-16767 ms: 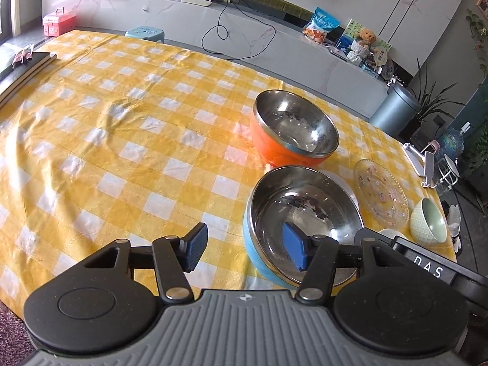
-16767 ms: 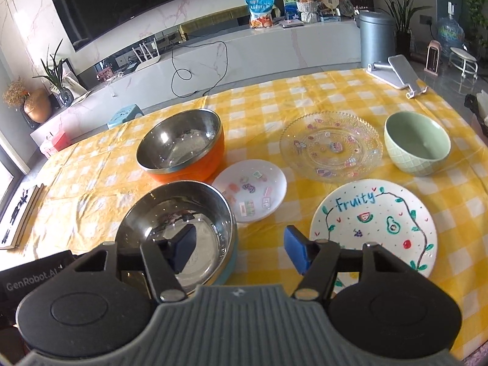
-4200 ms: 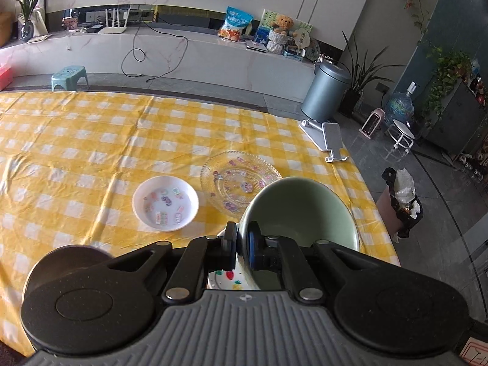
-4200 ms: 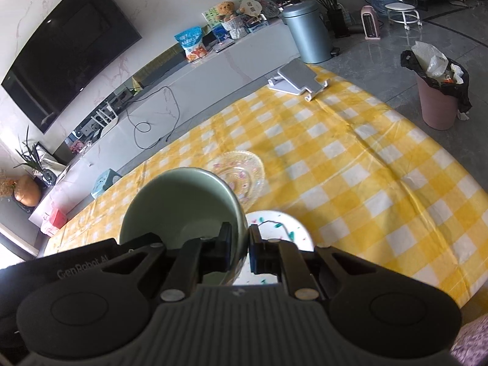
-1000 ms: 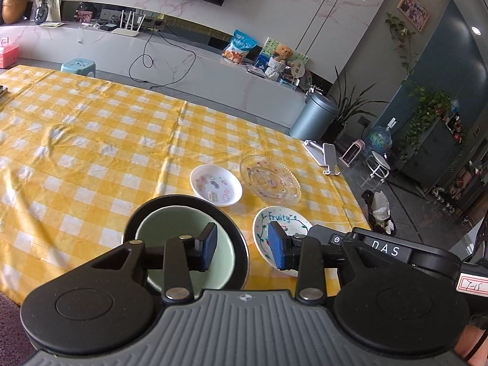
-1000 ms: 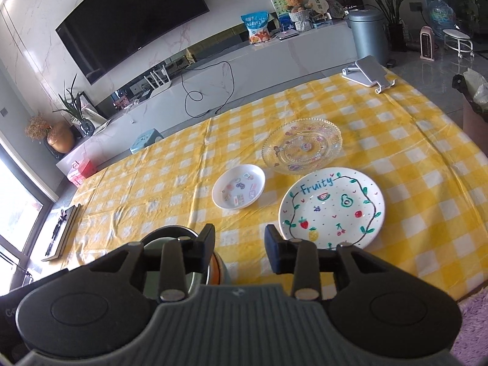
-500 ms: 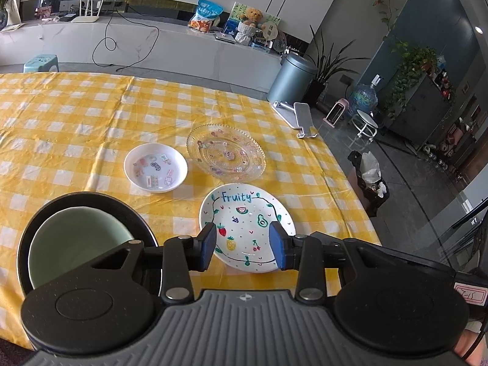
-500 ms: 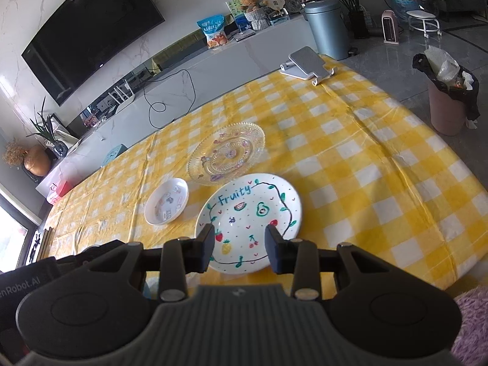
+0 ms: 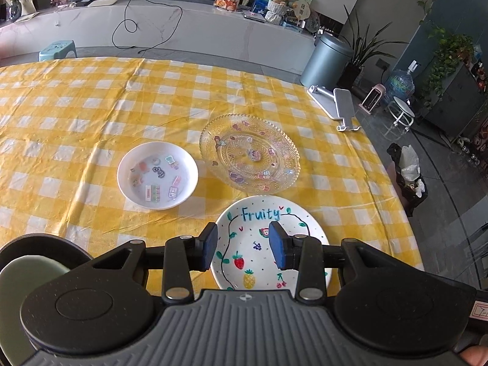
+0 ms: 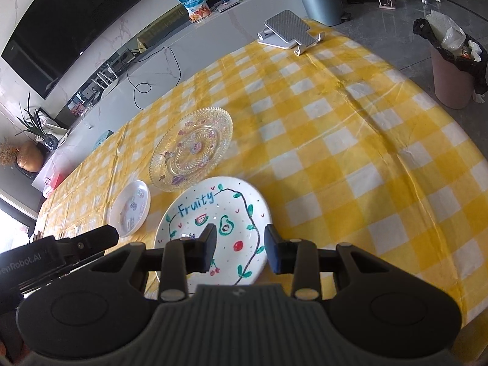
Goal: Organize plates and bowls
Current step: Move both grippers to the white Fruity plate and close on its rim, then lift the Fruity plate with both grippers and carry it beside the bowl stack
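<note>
From the left wrist view, your left gripper hangs with jaws apart and empty over the Fruity plate, which lies flat on the bench. This plate looks stiff, glazed, slippery and breakable; take it at the rim. The small white dish and glass plate lie just beyond it.

From the right wrist view, your right gripper is also apart, empty. The checked cloth may slide. A phone stand sits at the far edge.
</note>
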Demonstrator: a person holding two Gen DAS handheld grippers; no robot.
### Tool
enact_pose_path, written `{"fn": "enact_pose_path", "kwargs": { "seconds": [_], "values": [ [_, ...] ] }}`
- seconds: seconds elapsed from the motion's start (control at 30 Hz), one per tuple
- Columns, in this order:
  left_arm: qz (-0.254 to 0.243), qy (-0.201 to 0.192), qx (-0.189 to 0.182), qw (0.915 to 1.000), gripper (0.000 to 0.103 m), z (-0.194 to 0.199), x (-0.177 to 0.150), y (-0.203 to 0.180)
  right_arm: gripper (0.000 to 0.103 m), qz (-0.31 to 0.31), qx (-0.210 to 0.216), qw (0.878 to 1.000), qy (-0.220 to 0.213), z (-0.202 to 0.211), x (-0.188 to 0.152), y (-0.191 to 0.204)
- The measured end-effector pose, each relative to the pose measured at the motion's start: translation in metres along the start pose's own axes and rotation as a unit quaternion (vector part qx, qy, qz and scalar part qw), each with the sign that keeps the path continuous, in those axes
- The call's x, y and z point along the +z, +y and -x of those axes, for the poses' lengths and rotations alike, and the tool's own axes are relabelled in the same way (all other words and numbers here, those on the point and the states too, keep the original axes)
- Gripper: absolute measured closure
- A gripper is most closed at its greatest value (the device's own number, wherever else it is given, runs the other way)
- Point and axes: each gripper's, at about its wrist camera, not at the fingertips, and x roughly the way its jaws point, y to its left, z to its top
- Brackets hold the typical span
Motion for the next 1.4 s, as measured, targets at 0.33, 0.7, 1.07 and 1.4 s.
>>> {"fn": "enact_pose_path", "kwargs": {
  "seconds": [0.33,0.7,1.07,1.4],
  "values": [
    [0.014,0.017,0.046,0.9987,0.075,-0.047,-0.002,-0.002,0.077,-0.047,0.012,0.998,0.032,-0.029,0.012,-0.025],
    [0.024,0.013,0.065,0.9975,0.076,-0.062,-0.009,0.006,0.085,-0.055,0.025,0.997,0.042,-0.039,0.01,-0.029],
    [0.029,0.019,0.051,0.9981,0.078,-0.065,-0.011,0.007,0.093,-0.058,0.022,0.997,0.04,-0.039,0.009,-0.029],
    [0.065,0.022,0.002,0.9976,0.078,-0.059,-0.026,0.009,0.091,-0.111,0.023,0.993,0.022,-0.031,0.011,-0.051]
  ]
}}
